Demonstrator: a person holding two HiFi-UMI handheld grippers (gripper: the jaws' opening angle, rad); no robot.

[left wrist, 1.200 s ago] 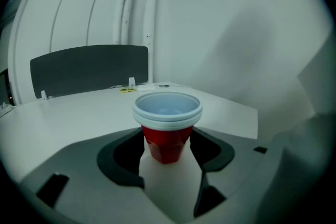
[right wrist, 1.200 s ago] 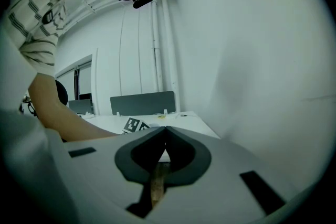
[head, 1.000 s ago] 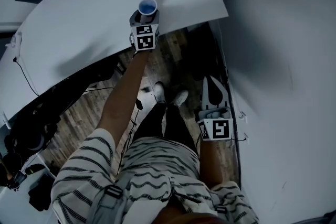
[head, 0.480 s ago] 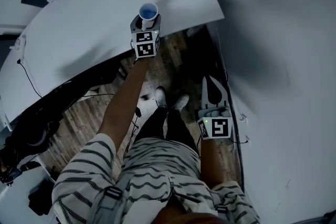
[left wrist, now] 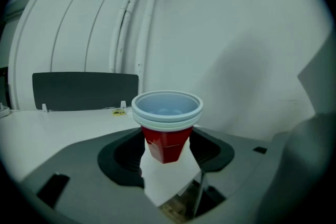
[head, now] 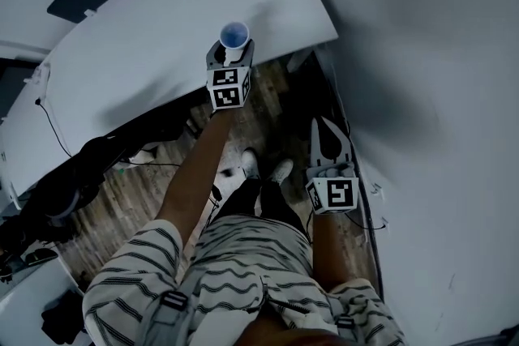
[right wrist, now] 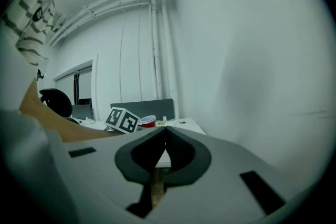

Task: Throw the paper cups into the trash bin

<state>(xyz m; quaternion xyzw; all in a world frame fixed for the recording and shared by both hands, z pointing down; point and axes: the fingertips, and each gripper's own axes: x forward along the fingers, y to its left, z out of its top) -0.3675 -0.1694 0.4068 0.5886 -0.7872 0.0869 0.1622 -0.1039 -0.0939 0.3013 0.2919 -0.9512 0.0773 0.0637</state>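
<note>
Left claw (left wrist: 168, 159) clamps upright paper cups (left wrist: 167, 115).

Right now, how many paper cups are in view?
1 for certain: a red paper cup in the left gripper; its layered rim suggests others nested inside.

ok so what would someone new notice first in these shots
First, the red paper cup with its white rim, gripped upright in the left gripper above the near edge of the white table. Then the right gripper, jaws together and empty, hanging low beside the wall.
</note>
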